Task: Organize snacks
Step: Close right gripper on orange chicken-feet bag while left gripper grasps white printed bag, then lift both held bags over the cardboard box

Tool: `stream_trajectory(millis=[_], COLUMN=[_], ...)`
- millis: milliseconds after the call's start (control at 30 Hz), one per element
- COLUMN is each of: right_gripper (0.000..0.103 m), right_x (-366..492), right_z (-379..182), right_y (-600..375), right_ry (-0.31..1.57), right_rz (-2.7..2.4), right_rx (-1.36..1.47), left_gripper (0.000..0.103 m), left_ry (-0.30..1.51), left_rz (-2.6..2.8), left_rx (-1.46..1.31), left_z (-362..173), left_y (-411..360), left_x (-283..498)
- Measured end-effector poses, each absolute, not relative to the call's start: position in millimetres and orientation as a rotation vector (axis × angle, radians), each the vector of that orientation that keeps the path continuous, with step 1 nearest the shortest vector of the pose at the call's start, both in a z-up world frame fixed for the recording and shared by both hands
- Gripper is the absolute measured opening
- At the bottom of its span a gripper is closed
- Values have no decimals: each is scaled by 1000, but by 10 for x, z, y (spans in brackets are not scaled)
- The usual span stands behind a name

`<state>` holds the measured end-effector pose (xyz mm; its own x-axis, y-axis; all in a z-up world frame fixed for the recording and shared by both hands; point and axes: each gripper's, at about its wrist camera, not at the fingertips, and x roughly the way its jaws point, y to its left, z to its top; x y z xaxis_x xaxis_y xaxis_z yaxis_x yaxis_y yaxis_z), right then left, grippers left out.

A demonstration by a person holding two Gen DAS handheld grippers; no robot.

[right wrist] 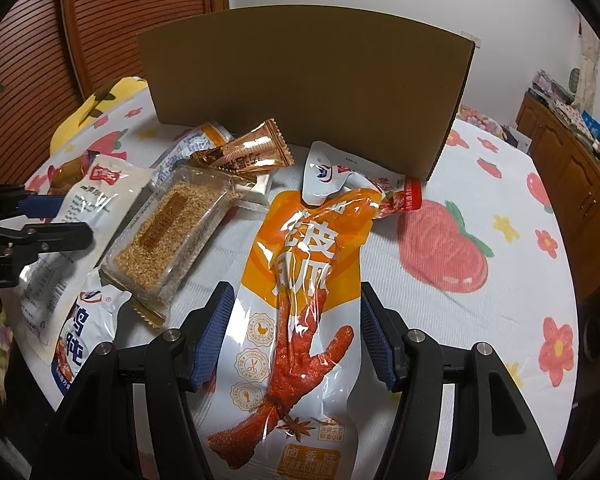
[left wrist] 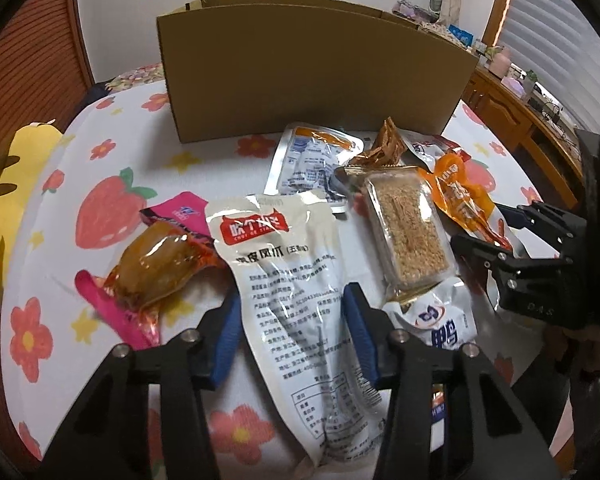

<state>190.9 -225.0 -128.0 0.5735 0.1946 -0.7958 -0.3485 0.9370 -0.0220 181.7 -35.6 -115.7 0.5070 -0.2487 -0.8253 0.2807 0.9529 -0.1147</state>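
My left gripper [left wrist: 292,320] is shut on a white chicken-feet packet [left wrist: 284,264] with a red label, its blue pads pressing both long edges. My right gripper [right wrist: 294,320] is shut on an orange chicken-feet packet [right wrist: 304,264], gripped across its width. In the left wrist view the right gripper [left wrist: 482,226] stands at the right with the orange packet [left wrist: 460,196] in it. The left gripper [right wrist: 74,220] shows at the left edge of the right wrist view. A tall cardboard box [left wrist: 312,72] stands behind the snacks, its inside hidden.
Loose snacks lie on the strawberry-print cloth [right wrist: 480,280]: a sesame bar [left wrist: 408,232], a blue-and-white packet [left wrist: 440,320], a brown vacuum-packed snack [left wrist: 160,264] on a pink packet [left wrist: 112,312], a silver packet [left wrist: 308,168], a small brown wrapper [right wrist: 248,152]. A wooden cabinet [right wrist: 572,168] runs along the right.
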Motion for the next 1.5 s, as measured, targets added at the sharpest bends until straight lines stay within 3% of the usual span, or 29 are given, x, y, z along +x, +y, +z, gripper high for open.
stream_trajectory(millis=[67, 367, 1000, 1500], right_gripper=[64, 47, 46, 47], right_x=[1933, 1944, 1664, 1767], right_z=[-1274, -1189, -948, -339], right_y=[-2239, -2261, -2323, -2283], right_ry=[917, 941, 849, 701], right_rz=[327, 390, 415, 418], right_rx=[-197, -225, -193, -215], left_gripper=[44, 43, 43, 43], left_ry=[980, 938, 765, 586], left_rz=[-323, -330, -337, -335], left_rx=[40, 23, 33, 65], left_z=[-1130, -1044, -796, -134], left_y=[-328, -258, -276, -221], left_x=[1785, 1693, 1417, 1638])
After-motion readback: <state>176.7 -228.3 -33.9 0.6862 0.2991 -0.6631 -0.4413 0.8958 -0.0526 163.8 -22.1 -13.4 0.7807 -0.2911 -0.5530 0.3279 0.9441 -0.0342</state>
